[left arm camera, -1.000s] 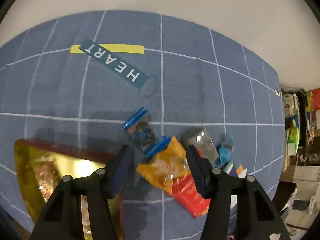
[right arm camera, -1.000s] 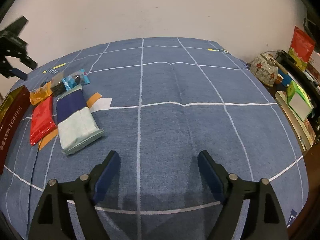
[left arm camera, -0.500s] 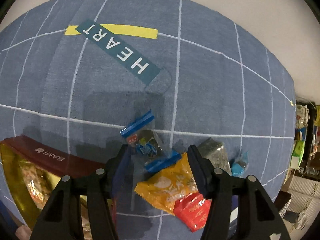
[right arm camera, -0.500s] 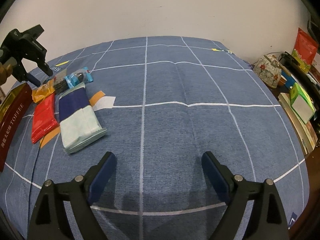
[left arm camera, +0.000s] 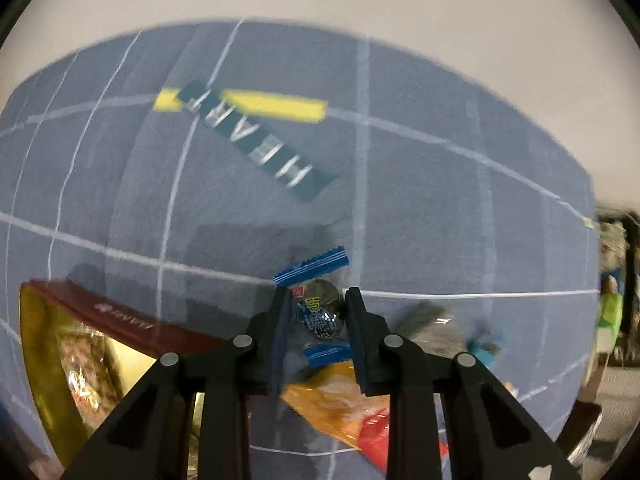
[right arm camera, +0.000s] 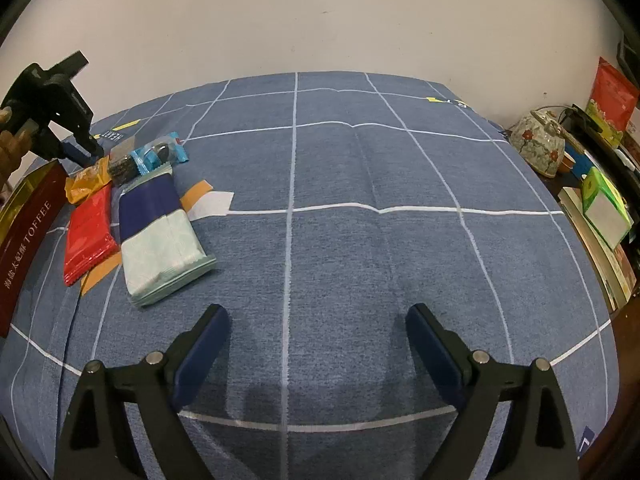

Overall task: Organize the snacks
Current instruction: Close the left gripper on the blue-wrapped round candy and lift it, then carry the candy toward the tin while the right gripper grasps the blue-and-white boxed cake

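In the left wrist view my left gripper (left arm camera: 316,300) points steeply down and its jaws are closing on a small candy with blue wrapper ends (left arm camera: 320,316); the pads press on both its sides. Just below it lie an orange packet (left arm camera: 332,396) and a red packet (left arm camera: 380,436). The gold-lined toffee box (left arm camera: 80,340) sits to the left. In the right wrist view my right gripper (right arm camera: 318,320) hovers over bare blue cloth, its jaws opening with nothing between them. Far left there, the left gripper (right arm camera: 86,148) stands over the snack pile by the red packet (right arm camera: 88,236) and a blue-and-white packet (right arm camera: 160,240).
A dark packet with blue ends (right arm camera: 156,156) lies behind the pile, and orange and white paper strips (right arm camera: 208,204) lie under it. A HEART label (left arm camera: 260,152) marks the cloth. A ceramic pot (right arm camera: 540,144), books and a green box (right arm camera: 604,208) crowd the right edge.
The left gripper's jaws have come together around the blue-ended candy, which earlier lay loose between them. The right gripper's jaws have spread slightly wider; it has stayed in place.
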Action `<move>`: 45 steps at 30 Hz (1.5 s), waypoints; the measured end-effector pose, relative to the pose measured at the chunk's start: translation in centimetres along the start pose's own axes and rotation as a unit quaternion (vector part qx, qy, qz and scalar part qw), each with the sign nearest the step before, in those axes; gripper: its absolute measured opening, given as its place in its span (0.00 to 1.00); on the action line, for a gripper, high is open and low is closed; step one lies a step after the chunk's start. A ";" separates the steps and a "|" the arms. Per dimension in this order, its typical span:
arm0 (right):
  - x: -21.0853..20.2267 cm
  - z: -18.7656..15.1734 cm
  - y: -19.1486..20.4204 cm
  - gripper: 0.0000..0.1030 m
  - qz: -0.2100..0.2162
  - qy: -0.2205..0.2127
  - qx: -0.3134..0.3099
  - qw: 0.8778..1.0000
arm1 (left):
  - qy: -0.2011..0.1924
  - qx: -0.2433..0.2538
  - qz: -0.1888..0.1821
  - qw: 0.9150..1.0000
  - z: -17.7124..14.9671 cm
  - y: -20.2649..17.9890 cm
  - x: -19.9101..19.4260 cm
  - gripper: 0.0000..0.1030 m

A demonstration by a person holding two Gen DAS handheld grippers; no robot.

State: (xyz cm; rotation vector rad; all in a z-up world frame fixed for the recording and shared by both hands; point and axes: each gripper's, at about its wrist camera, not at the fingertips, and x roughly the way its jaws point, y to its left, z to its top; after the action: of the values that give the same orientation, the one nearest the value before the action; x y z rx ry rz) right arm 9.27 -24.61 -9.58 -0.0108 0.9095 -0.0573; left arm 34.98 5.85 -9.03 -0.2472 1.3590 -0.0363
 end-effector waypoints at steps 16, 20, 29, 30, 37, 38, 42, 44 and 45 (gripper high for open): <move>-0.8 0.4 -0.2 0.91 0.027 -0.008 0.010 1.000 | -0.068 0.063 -0.054 0.994 -7.6 -2.0 -7.4 0.24; -2.5 2.2 2.1 0.91 0.086 -0.034 -0.032 0.995 | -0.053 0.058 -0.087 0.993 -11.2 -1.2 -8.4 0.24; 1.0 5.1 8.3 0.91 0.098 -0.004 -0.190 0.977 | -0.063 0.046 -0.112 0.991 -14.7 -0.2 -11.3 0.24; 1.6 5.3 8.3 0.91 0.100 0.003 -0.192 0.976 | -0.063 0.046 -0.113 0.991 -14.9 -0.1 -11.6 0.24; 4.8 6.6 9.3 0.89 0.131 0.040 -0.206 0.969 | -0.071 0.050 -0.109 0.990 -15.9 0.1 -12.4 0.24; 5.2 7.0 9.6 0.90 0.136 0.044 -0.207 0.968 | -0.068 0.050 -0.111 0.990 -16.0 0.0 -12.3 0.24; 5.6 8.1 10.4 0.70 0.128 0.052 -0.202 0.970 | -0.066 0.047 -0.112 0.990 -16.3 0.1 -12.4 0.24; 5.0 7.9 10.7 0.49 0.119 0.046 -0.198 0.972 | -0.065 0.044 -0.113 0.990 -16.4 0.2 -12.5 0.24; 4.8 7.6 10.6 0.49 0.115 0.044 -0.189 0.974 | -0.065 0.043 -0.114 0.990 -16.4 0.3 -12.6 0.24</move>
State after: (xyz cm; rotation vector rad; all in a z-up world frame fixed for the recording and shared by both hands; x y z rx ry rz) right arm 18.63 -14.35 -9.04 -0.2575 0.9937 0.3347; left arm 16.30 5.73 -0.11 -0.3261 1.1919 -0.2644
